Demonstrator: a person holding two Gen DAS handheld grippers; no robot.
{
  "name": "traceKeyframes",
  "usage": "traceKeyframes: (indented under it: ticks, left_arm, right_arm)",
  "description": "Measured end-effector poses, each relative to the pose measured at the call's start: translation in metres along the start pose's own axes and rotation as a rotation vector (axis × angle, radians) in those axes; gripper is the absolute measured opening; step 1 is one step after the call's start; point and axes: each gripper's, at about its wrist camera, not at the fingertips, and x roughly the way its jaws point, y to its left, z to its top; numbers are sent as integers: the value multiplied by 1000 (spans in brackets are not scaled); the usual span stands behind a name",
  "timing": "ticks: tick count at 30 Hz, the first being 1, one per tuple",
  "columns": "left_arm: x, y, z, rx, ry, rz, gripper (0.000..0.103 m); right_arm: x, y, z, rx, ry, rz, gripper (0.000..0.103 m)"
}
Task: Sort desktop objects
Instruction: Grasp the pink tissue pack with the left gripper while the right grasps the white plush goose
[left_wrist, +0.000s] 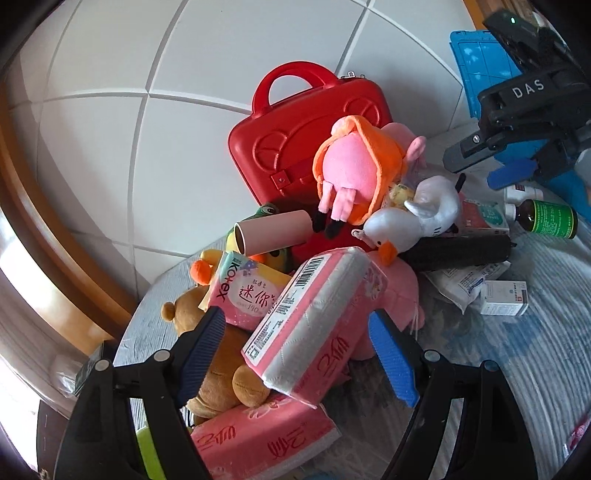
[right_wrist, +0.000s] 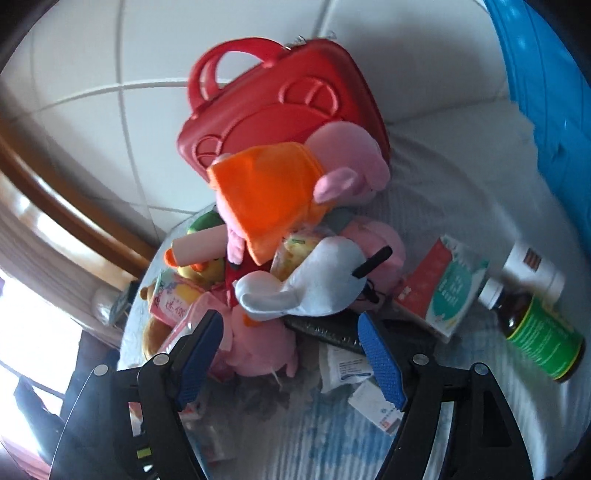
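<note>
both grippers (left_wrist: 297, 354) (right_wrist: 291, 356) agape (perhaps empty)

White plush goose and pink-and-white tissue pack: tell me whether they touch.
Touching. In the left wrist view, the white plush goose's orange beak rests against the top corner of the pink-and-white tissue pack, no gap visible.
</note>
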Motion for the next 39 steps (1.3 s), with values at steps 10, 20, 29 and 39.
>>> traceKeyframes:
  ticks: [10,20,29,39]
  left_arm:
    - [41,6,-3,32,39,-91,80]
    - [78,12,1,-9,70,-86,89]
    - [109,-2,-5,73,192,-43,102]
    - [75,38,-12,-179,117,-156,73]
  right_arm:
    - [71,-45,8,365,133,173,76]
    - [99,-38,12,334,121,147,57]
    - [104,-29,11,296,153,127,56]
    - [76,7,4,70,74,41,49]
